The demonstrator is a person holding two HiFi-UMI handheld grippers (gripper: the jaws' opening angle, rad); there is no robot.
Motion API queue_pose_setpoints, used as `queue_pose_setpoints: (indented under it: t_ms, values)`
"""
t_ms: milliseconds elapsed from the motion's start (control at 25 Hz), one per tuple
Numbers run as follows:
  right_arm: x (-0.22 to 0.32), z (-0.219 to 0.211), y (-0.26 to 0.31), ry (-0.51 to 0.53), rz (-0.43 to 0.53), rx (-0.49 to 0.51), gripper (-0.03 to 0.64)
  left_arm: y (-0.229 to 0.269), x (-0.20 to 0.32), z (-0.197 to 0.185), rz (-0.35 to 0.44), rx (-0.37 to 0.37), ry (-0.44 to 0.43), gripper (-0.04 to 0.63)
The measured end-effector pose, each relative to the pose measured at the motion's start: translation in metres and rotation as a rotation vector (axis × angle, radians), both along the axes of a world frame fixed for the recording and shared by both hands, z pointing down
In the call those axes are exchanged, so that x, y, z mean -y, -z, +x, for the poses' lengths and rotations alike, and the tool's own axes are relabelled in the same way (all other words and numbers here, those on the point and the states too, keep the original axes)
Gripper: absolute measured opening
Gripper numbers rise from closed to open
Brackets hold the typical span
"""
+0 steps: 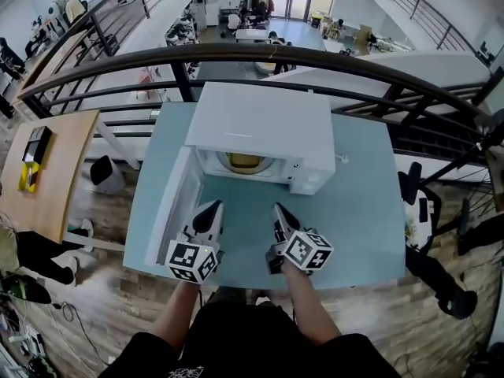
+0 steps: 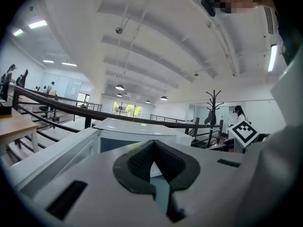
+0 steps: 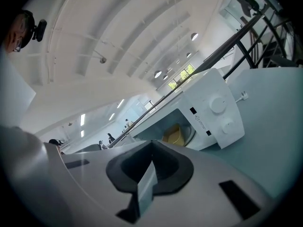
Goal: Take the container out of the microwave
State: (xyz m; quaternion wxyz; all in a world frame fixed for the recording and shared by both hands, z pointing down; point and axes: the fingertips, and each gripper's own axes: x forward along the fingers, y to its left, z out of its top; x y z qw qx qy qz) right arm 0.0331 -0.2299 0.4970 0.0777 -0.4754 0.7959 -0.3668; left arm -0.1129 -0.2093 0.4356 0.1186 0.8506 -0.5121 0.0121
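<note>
Both forearms reach forward from the bottom edge of the head view, each carrying one hand-held gripper above the near part of the pale teal tabletop (image 1: 354,211). The left hand-held gripper (image 1: 213,206) has its jaws together, with nothing between the pads. The right hand-held gripper (image 1: 277,209) likewise has its jaws together and carries nothing. The two units sit side by side, apart from each other, tips pointing toward the microwave (image 1: 260,120). The microwave is a white unit standing on the far half of the tabletop, with two round dials (image 3: 218,104) on its right-hand control panel. Its door (image 1: 177,203) is swung open to the left, just beside the left hand-held gripper. The container (image 1: 244,161), yellow, sits inside the open cavity, well apart from both sets of jaws. A dark curved railing (image 1: 315,57) runs behind the tabletop.
</note>
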Motion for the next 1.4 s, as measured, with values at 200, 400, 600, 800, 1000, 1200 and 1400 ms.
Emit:
queue_pose_setpoints:
  t_ms: [200, 400, 600, 800, 1000, 1200, 1400]
  values:
    - [0.023, -0.009, -0.010, -0.035, -0.011, -0.031, 0.006, -0.013, 0.025, -0.002, -0.016, 0.008, -0.024, 0.008]
    - [0.040, -0.014, -0.021, -0.060, -0.021, -0.058, 0.006, -0.033, 0.041, 0.000, -0.047, 0.005, -0.036, 0.008]
    - [0.059, -0.016, -0.032, -0.081, -0.025, -0.083, 0.006, -0.048, 0.057, 0.009, -0.064, -0.004, -0.052, 0.008]
    - [0.077, -0.020, -0.040, -0.094, -0.027, -0.106, 0.006, -0.061, 0.073, 0.018, -0.082, -0.017, -0.064, 0.008]
    - [0.095, -0.026, -0.051, -0.108, -0.030, -0.138, 0.006, -0.069, 0.091, 0.020, -0.091, -0.024, -0.063, 0.008]
    - [0.118, -0.032, -0.064, -0.111, -0.022, -0.186, 0.006, -0.082, 0.111, 0.014, -0.096, -0.025, -0.042, 0.008]
    - [0.132, -0.022, -0.085, -0.121, -0.041, -0.215, 0.006, -0.098, 0.122, 0.020, -0.112, -0.017, -0.026, 0.008]
